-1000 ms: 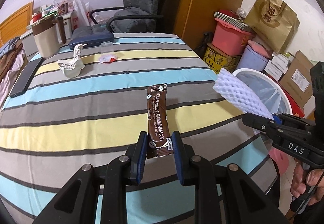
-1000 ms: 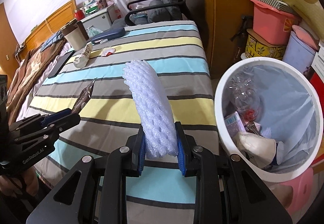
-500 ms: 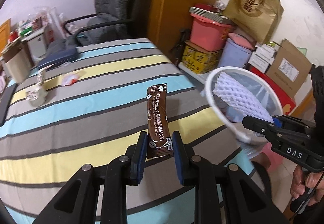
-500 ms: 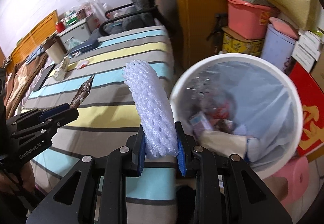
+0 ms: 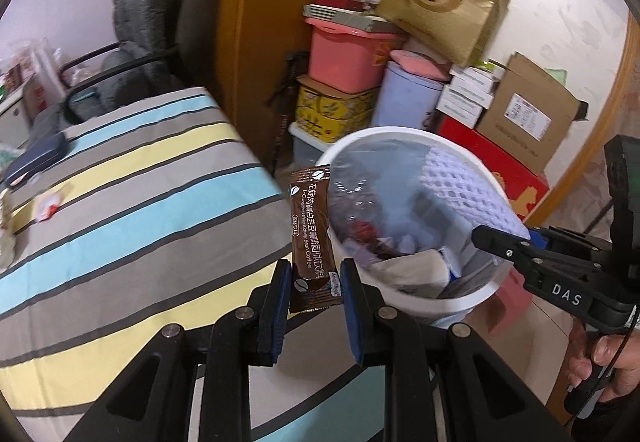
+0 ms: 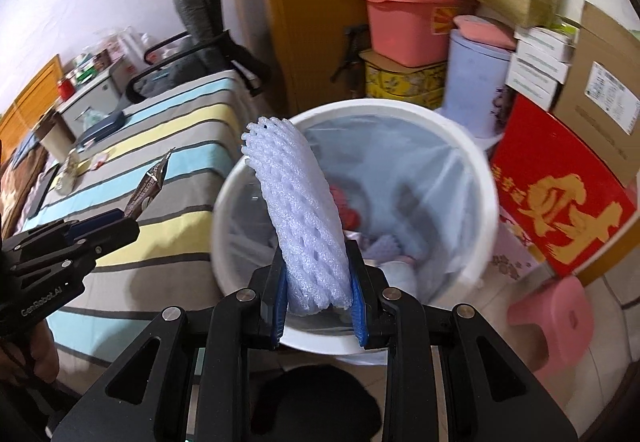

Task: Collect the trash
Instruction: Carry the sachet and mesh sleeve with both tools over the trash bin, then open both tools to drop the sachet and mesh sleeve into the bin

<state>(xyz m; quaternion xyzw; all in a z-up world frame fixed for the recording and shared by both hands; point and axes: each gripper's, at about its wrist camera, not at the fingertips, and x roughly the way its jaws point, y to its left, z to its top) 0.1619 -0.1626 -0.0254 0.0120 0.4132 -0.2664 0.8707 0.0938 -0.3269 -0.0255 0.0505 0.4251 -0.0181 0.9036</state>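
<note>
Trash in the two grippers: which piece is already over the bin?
The white foam net in the right gripper, above the bin. The coffee sachet sits beside the rim.

My left claw [image 5: 314,284] pinches the lower end of a coffee sachet [image 5: 312,230], which stands upright ahead of it. The striped table [image 5: 140,210] spreads to the left of that claw and beneath it; the trash bin [image 5: 460,296] sits just to its right, off the table's edge. My right claw [image 6: 318,292] clamps a foam net sleeve [image 6: 298,220] that rises over the bin's near rim, with trash lying inside the bin beyond it. Behind the bin, 1 stack of boxes and tubs [image 6: 416,22] stands against the wall. A chair [image 5: 148,38] stands beyond the table's far end. A stool [image 6: 554,320] sits right of the bin.
</note>
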